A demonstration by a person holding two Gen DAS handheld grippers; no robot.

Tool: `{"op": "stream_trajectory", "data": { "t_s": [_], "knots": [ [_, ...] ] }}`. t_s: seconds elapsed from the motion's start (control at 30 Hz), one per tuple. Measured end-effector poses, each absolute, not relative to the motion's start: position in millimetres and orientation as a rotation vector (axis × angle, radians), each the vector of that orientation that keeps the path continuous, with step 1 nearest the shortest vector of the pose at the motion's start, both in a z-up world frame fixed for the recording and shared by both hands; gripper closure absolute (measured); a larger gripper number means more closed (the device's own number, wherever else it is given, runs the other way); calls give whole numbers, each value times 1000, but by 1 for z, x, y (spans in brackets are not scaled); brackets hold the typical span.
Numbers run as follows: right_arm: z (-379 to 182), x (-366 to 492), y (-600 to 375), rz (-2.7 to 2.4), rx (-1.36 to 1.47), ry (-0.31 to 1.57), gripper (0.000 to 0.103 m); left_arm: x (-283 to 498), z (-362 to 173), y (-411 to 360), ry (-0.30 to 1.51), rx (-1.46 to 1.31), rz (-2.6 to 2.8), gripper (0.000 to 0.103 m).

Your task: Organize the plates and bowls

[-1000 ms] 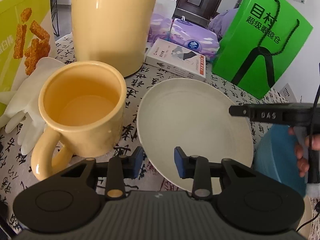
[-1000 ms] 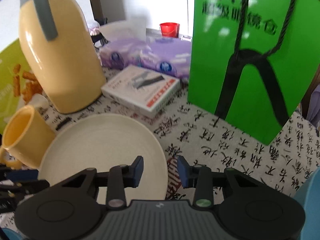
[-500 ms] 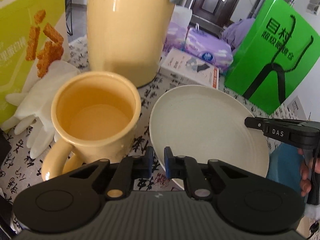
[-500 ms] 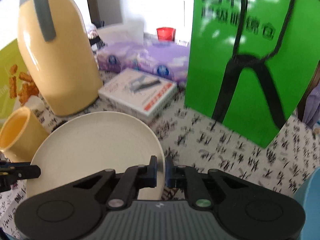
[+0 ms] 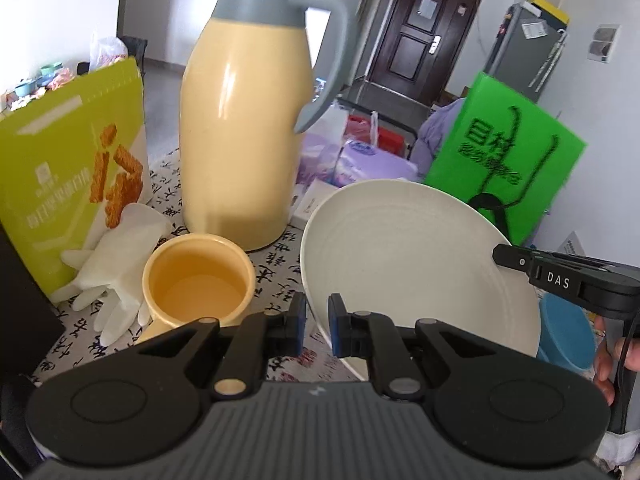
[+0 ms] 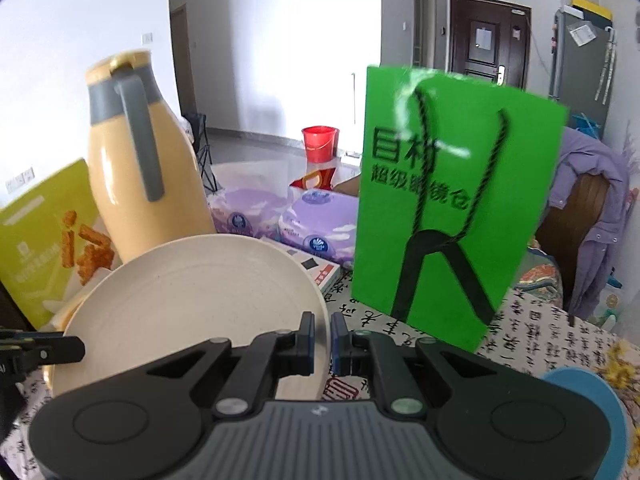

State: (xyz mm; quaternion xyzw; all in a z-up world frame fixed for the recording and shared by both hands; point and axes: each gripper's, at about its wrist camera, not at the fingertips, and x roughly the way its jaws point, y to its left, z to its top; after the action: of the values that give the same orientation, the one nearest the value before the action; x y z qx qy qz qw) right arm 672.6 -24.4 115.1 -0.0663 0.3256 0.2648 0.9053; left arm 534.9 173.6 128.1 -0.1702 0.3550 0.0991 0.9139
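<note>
A cream plate (image 5: pixel 412 256) hangs tilted above the patterned tablecloth, held from both sides. My left gripper (image 5: pixel 317 326) is shut on its near left rim. In the right wrist view my right gripper (image 6: pixel 322 340) is shut on the right rim of the same plate (image 6: pixel 188 300). The right gripper's black finger (image 5: pixel 560 278) shows at the plate's far right edge, and the left one's tip (image 6: pixel 40 350) shows at the far left. A blue bowl (image 5: pixel 564 332) sits below the plate to the right; its rim (image 6: pixel 588 392) also appears at lower right.
A yellow mug (image 5: pixel 196 284), a tall yellow thermos jug (image 5: pixel 244 128), a white glove (image 5: pixel 116 264) and a lime snack bag (image 5: pixel 68 184) stand to the left. A green paper bag (image 6: pixel 452 216), purple tissue packs (image 6: pixel 312 220) and a white box (image 6: pixel 320 268) stand behind.
Both grippers went from open to shut on the plate's rim. The plate then rose off the table and tilted up, and the mug now sits lower in view.
</note>
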Motion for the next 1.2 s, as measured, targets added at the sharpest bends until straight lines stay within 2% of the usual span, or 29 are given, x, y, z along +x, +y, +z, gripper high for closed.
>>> {"op": "stream_trajectory", "data": {
  "t_s": [0.3, 0.6, 1.2],
  "knots": [
    [147, 585, -65, 494, -129, 636, 95, 462, 153, 138, 715, -334, 154, 91],
    [147, 489, -122, 452, -74, 608, 95, 385, 143, 100, 714, -352, 106, 91],
    [97, 359, -231, 350, 59, 654, 95, 291, 122, 11, 716, -266, 11, 91]
  ]
}}
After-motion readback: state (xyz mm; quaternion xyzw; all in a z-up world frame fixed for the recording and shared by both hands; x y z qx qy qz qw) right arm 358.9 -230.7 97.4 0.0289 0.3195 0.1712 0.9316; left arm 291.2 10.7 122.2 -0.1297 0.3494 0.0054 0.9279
